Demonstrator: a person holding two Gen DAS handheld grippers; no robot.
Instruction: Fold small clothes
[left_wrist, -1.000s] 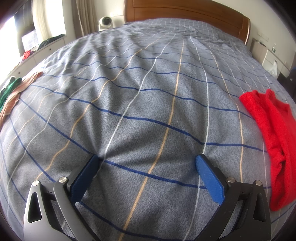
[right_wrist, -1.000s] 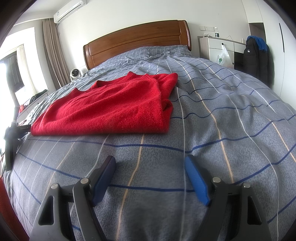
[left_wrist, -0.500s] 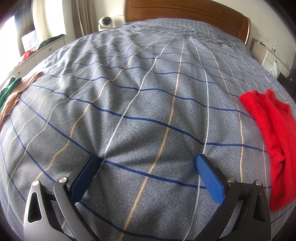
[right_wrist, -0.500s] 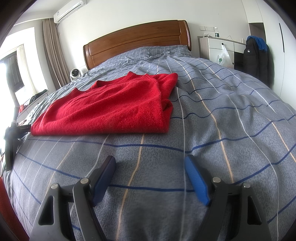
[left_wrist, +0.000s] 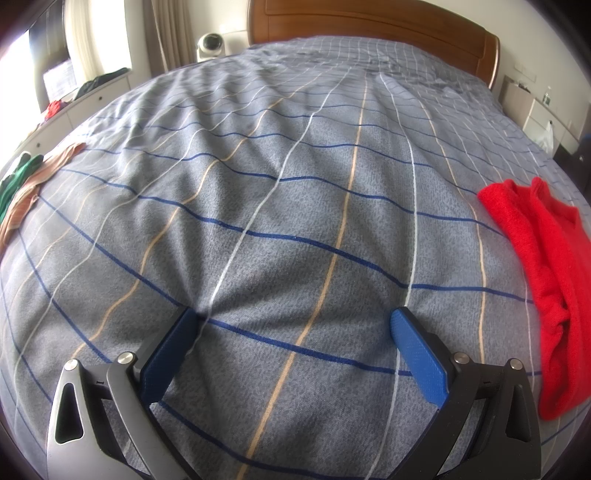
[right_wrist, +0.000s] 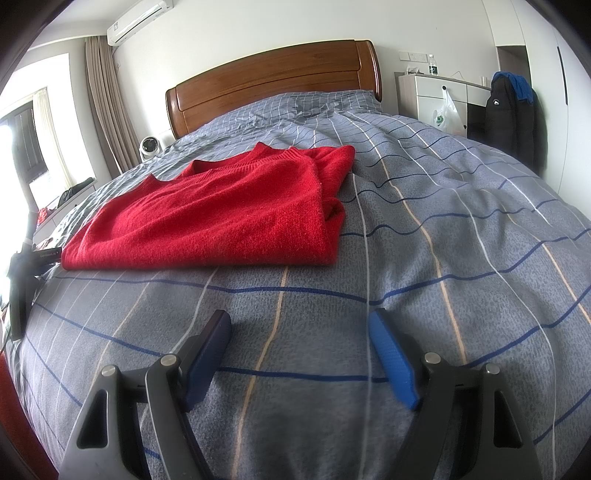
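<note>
Ahead of the right gripper (right_wrist: 299, 332), the folded red sweater (right_wrist: 221, 218) is lying on the bed cover (right_wrist: 461, 240), while both the right and left gripper (left_wrist: 295, 325) are spreading their fingers wide, holding nothing.

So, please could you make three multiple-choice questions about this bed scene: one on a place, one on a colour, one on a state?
1. In the left wrist view, where does the sweater lie?
A. at the right edge
B. at the left edge
C. between the tongs

2. What colour is the sweater?
A. green
B. red
C. white

3. How are the right tongs?
A. shut on the sweater
B. shut and empty
C. open and empty

Answers:
1 A: the garment lies far right on the bedspread, away from the left tongs.
2 B: the knit is bright red in both views.
3 C: the blue pads stand wide apart, with only bedspread between them.
</note>
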